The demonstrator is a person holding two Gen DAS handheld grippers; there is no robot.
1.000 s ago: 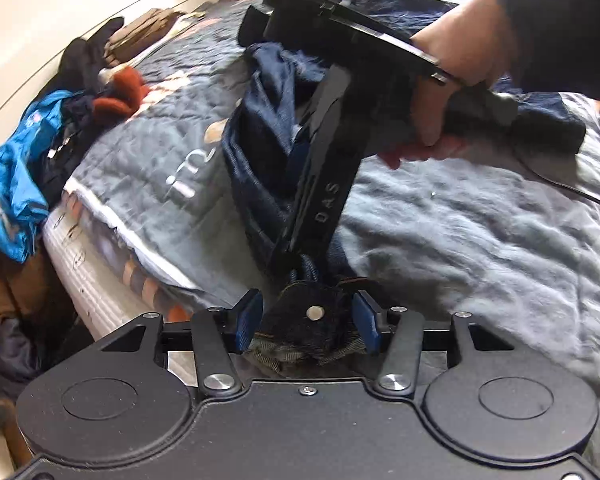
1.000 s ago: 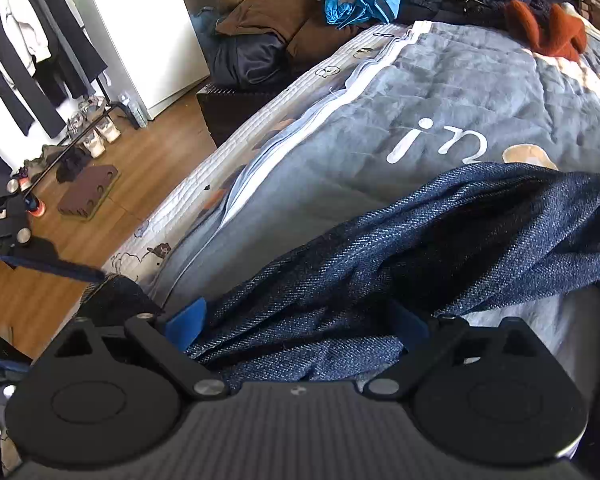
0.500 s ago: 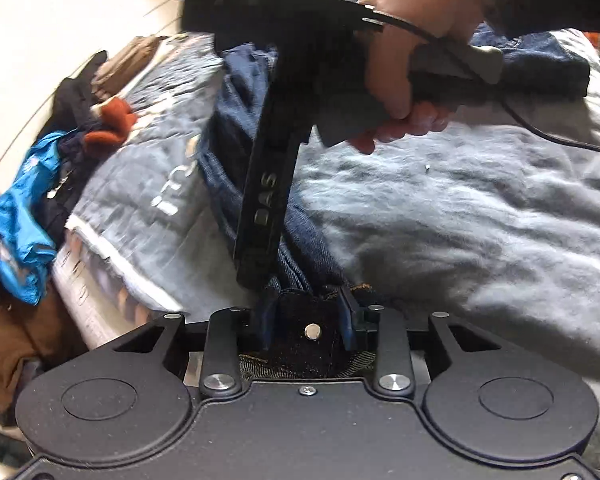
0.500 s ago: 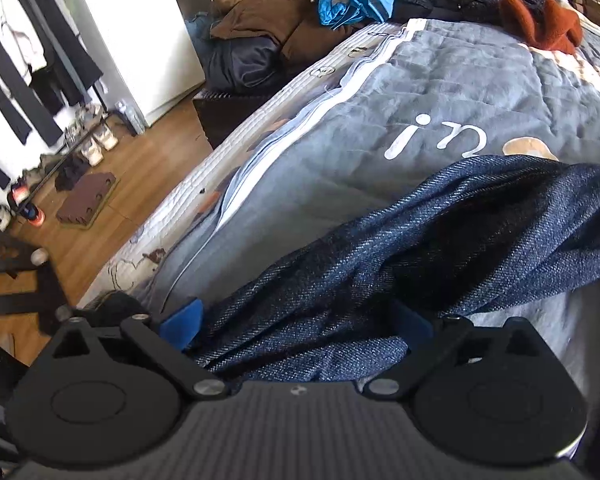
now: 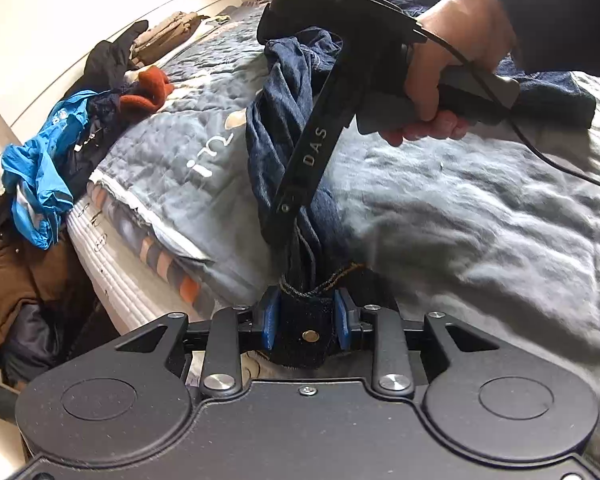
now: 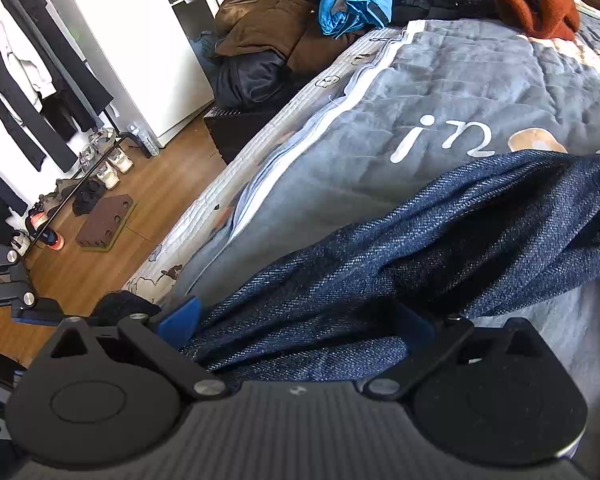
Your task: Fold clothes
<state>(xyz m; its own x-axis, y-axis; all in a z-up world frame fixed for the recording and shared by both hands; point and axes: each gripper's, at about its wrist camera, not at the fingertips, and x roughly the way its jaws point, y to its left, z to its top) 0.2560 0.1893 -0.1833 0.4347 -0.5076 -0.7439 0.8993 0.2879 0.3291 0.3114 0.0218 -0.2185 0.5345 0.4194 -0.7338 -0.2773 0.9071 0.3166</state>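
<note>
Dark blue jeans (image 5: 284, 136) hang bunched and twisted over the grey bedspread (image 5: 460, 208). My left gripper (image 5: 305, 322) is shut on the waistband end with its metal button, near the bed's edge. The hand-held right gripper shows in the left wrist view (image 5: 300, 28), above and beyond, with denim hanging from it. In the right wrist view the right gripper (image 6: 300, 320) has a thick fold of the jeans (image 6: 440, 248) between its blue pads (image 6: 180, 316), which stand fairly wide apart on the cloth.
A heap of clothes lies at the bed's far side: a blue jacket (image 5: 40, 176), an orange item (image 5: 148, 90), a brown coat (image 6: 272, 28). A clothes rack (image 6: 28, 80), shoes and wooden floor (image 6: 112, 248) lie beside the bed.
The right gripper has swung up and then back a little with the jeans. My left gripper has kept its hold on the waistband and shifted slightly along the bed edge.
</note>
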